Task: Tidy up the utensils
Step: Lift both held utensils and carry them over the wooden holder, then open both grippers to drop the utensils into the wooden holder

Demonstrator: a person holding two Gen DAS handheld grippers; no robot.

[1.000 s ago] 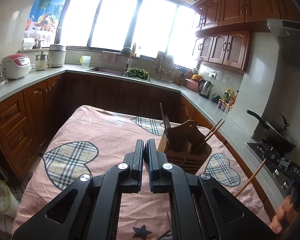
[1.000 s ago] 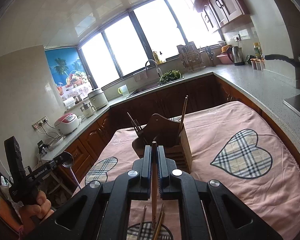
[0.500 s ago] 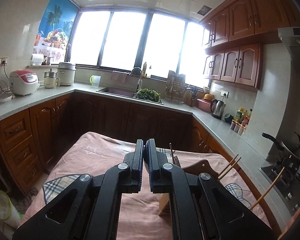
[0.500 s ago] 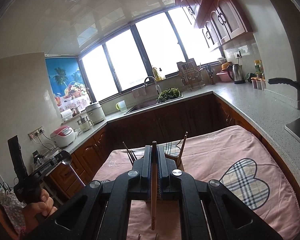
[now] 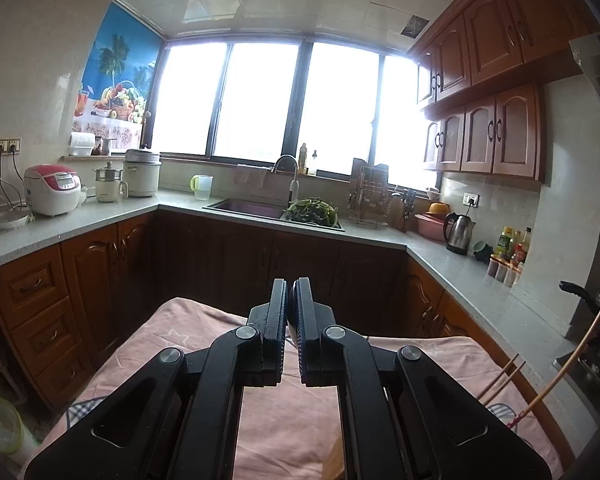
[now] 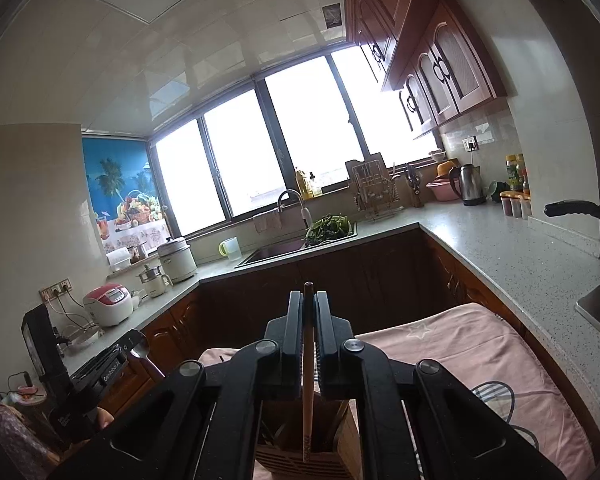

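Observation:
My right gripper (image 6: 308, 308) is shut on a wooden chopstick (image 6: 307, 400) that stands upright between the jaws. Its lower end hangs just above the wooden utensil holder (image 6: 284, 452) on the pink tablecloth (image 6: 460, 344). From the left wrist view, that chopstick (image 5: 560, 368) slants at the right edge beside two chopsticks (image 5: 500, 376) poking up from the holder. My left gripper (image 5: 290, 296) is shut, held above the cloth. Seen from the right wrist view, the left gripper (image 6: 134, 340) is at the far left with a metal spoon (image 6: 140, 347) at its tips, handle hanging down.
A grey counter (image 6: 500, 248) wraps around the table, with a sink (image 5: 252, 208), greens, a kettle (image 5: 458, 232) and a rice cooker (image 5: 54, 188). A black pan handle (image 6: 572, 208) juts out at the right. Wooden cabinets line the walls.
Both grippers have risen and tipped upward, so the holder and cloth have slid down in both views. The chopstick stays in the right gripper, and the spoon stays at the left gripper's tips.

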